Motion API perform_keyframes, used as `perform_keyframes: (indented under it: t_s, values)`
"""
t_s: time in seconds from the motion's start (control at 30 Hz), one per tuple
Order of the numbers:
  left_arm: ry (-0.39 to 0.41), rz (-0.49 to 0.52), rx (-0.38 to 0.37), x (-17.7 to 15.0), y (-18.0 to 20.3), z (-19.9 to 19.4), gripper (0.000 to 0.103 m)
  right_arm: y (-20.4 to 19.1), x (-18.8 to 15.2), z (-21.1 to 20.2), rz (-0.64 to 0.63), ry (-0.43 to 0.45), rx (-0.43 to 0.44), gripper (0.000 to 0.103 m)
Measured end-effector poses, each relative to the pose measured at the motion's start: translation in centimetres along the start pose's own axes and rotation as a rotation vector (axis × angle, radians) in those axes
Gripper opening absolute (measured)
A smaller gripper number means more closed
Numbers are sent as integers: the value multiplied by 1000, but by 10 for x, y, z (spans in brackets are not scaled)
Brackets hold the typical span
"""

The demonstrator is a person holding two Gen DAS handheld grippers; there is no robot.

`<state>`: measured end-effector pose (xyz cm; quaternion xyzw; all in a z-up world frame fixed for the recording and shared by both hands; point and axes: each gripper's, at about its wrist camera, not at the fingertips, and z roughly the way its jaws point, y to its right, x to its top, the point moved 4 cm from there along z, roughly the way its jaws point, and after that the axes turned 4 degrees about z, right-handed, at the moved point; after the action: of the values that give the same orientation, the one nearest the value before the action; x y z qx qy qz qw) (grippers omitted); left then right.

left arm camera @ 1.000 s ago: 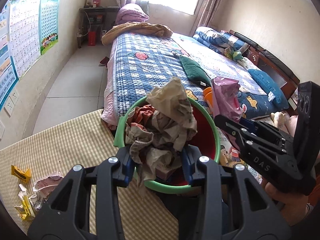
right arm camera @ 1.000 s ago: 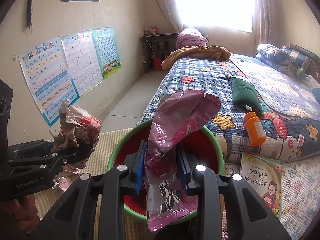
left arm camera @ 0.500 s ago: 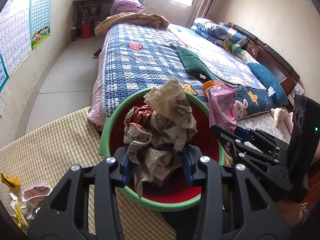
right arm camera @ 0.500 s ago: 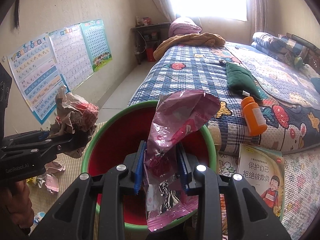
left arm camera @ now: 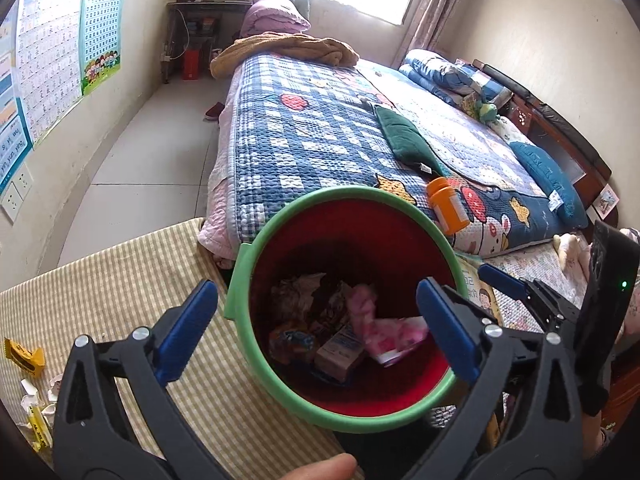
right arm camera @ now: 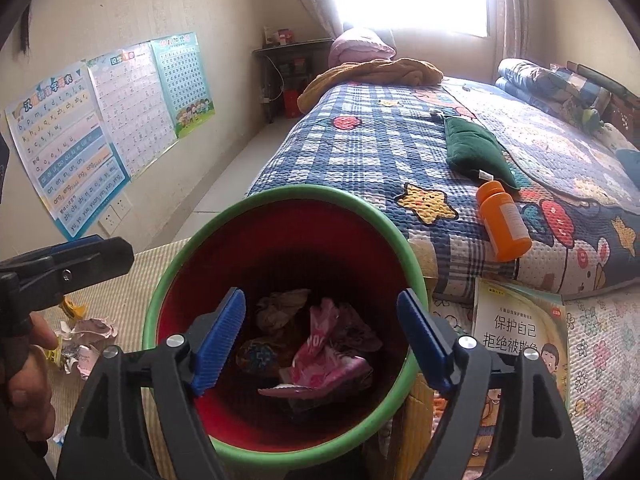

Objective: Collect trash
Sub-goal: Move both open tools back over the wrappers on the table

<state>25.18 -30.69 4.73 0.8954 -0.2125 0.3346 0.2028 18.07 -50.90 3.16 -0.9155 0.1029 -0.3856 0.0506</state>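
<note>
Room: bedroom, quilted bed (left arm camera: 320,148) behind bin (left arm camera: 240,276).
Left hand-held gripper (left arm camera: 316,320): angled down over bin, jaws just opened, released.
Right hand-held gripper (right arm camera: 320,336): likewise, empty.
Bin: pink wrapper (right arm camera: 324,360) inside.

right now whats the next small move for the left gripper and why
Probably lift the left gripper off the bin and swing it toward the scraps on the checked mat. Its jaws have just opened with nothing between them, the crumpled paper and pink wrapper now lie inside the bin, and litter remains on the mat.

Both tools (left arm camera: 316,316) (right arm camera: 322,334) just opened — paper (left arm camera: 298,294), wrapper (right arm camera: 324,360) now in bin (left arm camera: 280,216)
</note>
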Motion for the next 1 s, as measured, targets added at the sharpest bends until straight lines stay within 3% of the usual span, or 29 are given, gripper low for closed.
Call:
perform_keyframes:
  t_s: [0.23,0.63,1.0]
  values:
    - [23,-27,33,-7,-15,-31,97,-20,0,-17,-25,15,4,95]
    - [77,-57,99,-39,-45,-107,97,-82,-9,-61,-84,51,50,96]
    - [109,-176,208,-94,-111,-181,97,-157,-35,-77,-172,29,131,96]
